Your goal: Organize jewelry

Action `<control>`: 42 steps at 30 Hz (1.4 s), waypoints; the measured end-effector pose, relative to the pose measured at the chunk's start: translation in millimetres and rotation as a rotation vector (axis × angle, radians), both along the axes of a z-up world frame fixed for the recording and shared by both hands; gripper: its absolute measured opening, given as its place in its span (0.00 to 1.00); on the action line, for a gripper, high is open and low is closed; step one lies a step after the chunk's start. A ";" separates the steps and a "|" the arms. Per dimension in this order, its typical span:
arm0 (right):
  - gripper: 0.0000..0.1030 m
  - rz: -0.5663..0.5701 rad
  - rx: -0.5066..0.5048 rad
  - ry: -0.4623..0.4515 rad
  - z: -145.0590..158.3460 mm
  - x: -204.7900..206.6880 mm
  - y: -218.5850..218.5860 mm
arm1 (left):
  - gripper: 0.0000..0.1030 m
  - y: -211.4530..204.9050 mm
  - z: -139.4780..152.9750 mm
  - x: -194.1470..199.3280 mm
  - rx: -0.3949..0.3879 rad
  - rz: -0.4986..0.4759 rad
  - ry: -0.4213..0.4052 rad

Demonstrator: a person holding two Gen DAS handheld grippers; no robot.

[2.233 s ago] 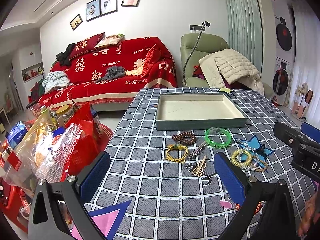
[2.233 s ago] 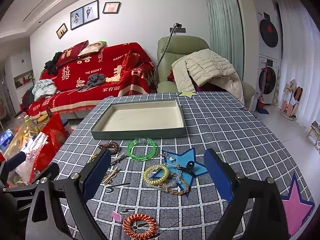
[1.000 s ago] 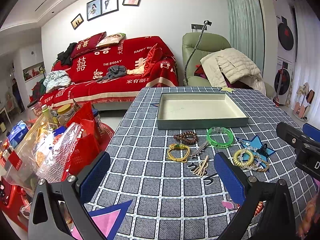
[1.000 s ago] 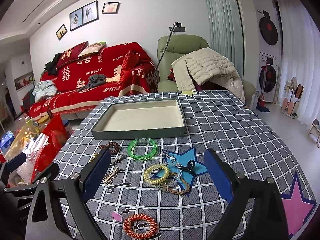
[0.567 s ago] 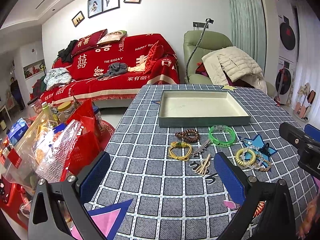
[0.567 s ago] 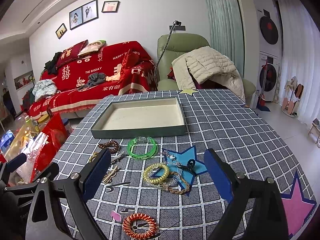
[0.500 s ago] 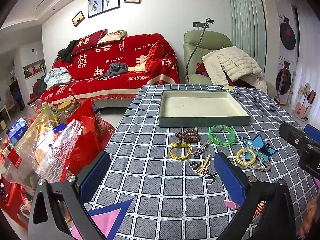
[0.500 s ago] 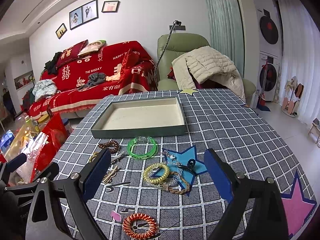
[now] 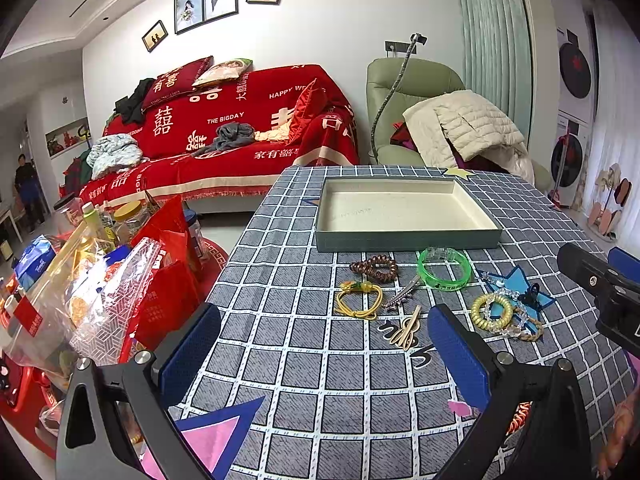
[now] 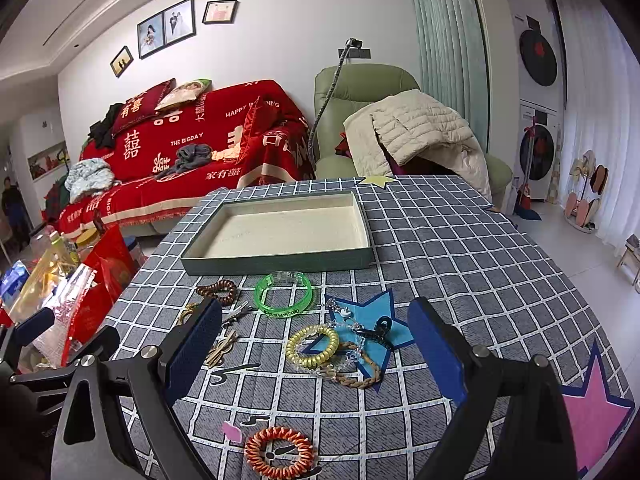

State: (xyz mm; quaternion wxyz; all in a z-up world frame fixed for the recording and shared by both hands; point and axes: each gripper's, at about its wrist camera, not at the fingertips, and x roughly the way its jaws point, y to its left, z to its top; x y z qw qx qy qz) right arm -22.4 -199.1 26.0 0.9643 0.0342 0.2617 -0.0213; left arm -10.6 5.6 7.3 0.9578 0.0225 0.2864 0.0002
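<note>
Your left gripper's right finger (image 9: 460, 354) covers part of the orange coil hair tie (image 9: 520, 420), so only a sliver shows there. Your right gripper's left finger (image 10: 192, 350) hides most of the yellow cord bracelet (image 10: 188, 312) and the lower end of the beige hair clip (image 10: 220, 350). The pink star patch (image 10: 592, 412) runs past the lens edge. Print on the green bangle (image 10: 283, 289) is too small to read.
</note>
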 end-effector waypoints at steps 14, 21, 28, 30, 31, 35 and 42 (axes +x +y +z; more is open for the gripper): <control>0.92 -0.001 0.002 0.003 -1.8 0.5 -0.2 | 1.00 -2.0 -1.4 0.7 0.001 -0.002 0.003; 0.92 0.000 0.003 0.004 -1.3 1.6 -2.1 | 1.00 -3.6 -2.6 1.4 0.000 -0.002 0.005; 0.92 0.000 0.004 0.004 -1.3 1.4 -1.6 | 1.00 -3.8 -2.9 1.7 0.000 -0.004 0.007; 0.92 0.000 0.004 0.006 -2.1 2.0 -2.3 | 1.00 -6.5 -5.4 3.6 0.001 -0.007 0.013; 0.92 0.000 0.004 0.006 -2.5 1.5 -1.1 | 1.00 -7.1 -6.6 3.7 0.001 -0.008 0.016; 0.92 0.000 0.008 0.005 -1.8 2.2 -3.0 | 1.00 -9.3 -10.1 4.3 0.003 -0.009 0.024; 1.00 0.033 0.096 0.011 -12.5 7.2 -9.7 | 1.00 -5.4 -19.9 20.5 -0.026 -0.053 0.123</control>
